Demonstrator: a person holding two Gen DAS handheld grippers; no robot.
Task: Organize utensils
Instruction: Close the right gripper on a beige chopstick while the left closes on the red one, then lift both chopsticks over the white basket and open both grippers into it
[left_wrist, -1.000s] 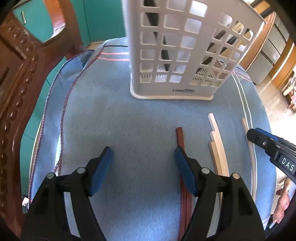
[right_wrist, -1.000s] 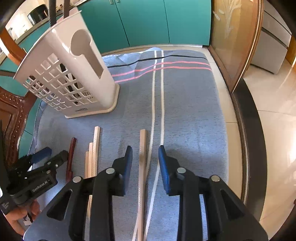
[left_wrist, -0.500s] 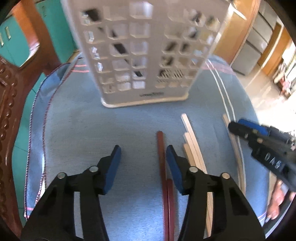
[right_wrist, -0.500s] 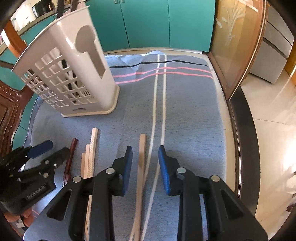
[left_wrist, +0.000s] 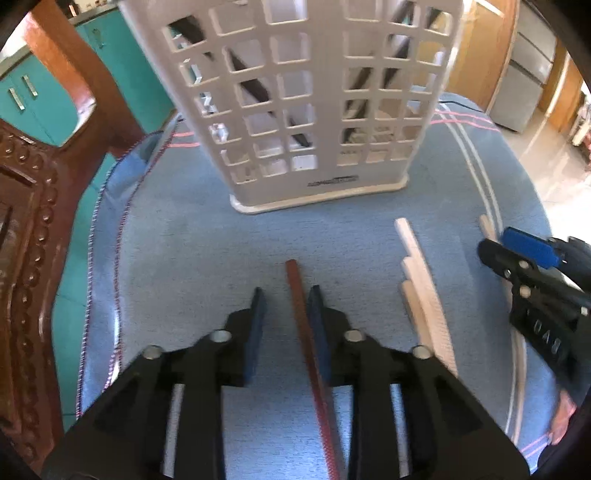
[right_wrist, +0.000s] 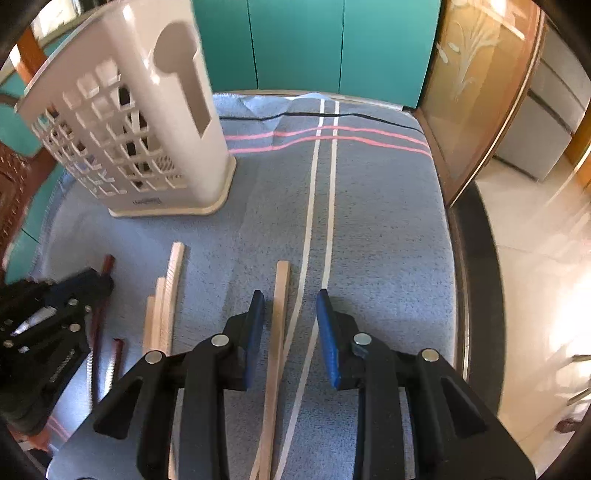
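A dark red chopstick (left_wrist: 295, 288) lies on the blue cloth between the jaws of my left gripper (left_wrist: 287, 299). The jaws are closing; the right pad is close beside the stick and the left pad stands apart from it. A pale wooden chopstick (right_wrist: 280, 295) lies between the fingers of my right gripper (right_wrist: 290, 299), which is open and does not press it. Several more pale sticks (left_wrist: 424, 295) lie between the two grippers. A second red stick (right_wrist: 116, 358) lies near the left gripper's body. The white perforated utensil basket (left_wrist: 314, 110) stands upright behind, with dark utensils inside.
The blue striped cloth (right_wrist: 369, 221) covers the whole tabletop. A carved wooden chair back (left_wrist: 29, 258) rises at the left edge. Teal cabinets (right_wrist: 295, 44) stand behind, and a glass-panelled wooden door (right_wrist: 480, 92) stands at the right, past the table's edge.
My left gripper slid right until the red chopstick came between its jaws, which narrowed a lot. The right gripper stayed over the pale chopstick with nearly the same gap.
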